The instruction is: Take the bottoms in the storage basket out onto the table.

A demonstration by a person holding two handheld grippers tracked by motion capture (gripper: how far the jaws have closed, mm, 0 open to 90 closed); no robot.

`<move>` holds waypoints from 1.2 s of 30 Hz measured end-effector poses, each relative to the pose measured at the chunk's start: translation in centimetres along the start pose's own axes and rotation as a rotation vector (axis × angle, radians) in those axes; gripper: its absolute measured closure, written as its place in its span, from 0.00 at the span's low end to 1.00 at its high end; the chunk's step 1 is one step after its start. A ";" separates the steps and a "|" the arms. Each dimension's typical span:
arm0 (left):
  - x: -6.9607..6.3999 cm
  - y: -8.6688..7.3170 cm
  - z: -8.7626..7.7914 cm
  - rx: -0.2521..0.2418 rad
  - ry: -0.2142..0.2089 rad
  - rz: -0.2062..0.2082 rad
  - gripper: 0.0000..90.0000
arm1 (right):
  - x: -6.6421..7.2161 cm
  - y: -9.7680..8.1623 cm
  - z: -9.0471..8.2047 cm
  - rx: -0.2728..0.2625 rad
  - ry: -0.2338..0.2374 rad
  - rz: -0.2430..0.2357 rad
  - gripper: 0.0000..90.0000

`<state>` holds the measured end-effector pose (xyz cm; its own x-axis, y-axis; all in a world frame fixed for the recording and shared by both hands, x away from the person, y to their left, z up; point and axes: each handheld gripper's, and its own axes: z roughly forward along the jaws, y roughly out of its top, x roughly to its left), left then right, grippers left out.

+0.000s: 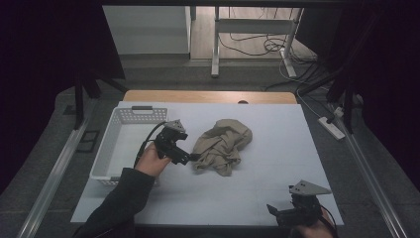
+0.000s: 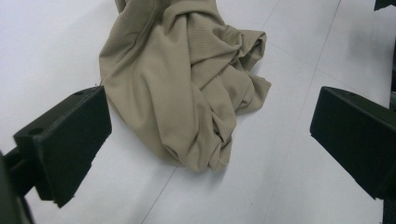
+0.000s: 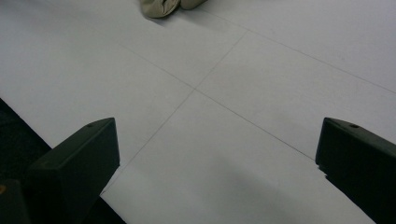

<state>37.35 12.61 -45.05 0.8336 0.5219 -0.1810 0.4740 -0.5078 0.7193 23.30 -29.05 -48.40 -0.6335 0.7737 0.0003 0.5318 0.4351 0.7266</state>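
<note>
One tan cloth [image 1: 222,145] lies crumpled on the table [image 1: 257,193], a single piece, also seen in the left gripper view [image 2: 187,84] and, by its edge, in the right gripper view [image 3: 161,5]. One white basket [image 1: 110,148] stands at the table's left. Two grippers are at work: the left gripper [image 1: 190,157] and the right gripper [image 1: 273,212], each with two black jaws. One table carries all of it.
</note>
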 end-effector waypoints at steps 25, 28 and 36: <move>-0.9 -1.9 -1.6 -0.040 -0.008 -0.025 0.00 | -0.4 -0.1 -0.2 -0.020 -0.004 0.042 0.00; -0.9 -2.1 -1.7 -0.041 -0.004 -0.025 0.00 | -0.4 -0.1 -0.2 -0.020 -0.004 0.043 0.00; -1.3 -2.8 -2.5 -0.057 -0.017 -0.062 0.00 | -0.6 -0.1 -0.3 -0.026 0.002 0.059 0.00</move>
<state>34.22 15.08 -45.15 0.8082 0.5391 -0.2370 0.5080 -0.4347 0.7437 23.44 -29.66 -48.29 -0.6026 0.7968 0.0452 0.5534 0.3764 0.7431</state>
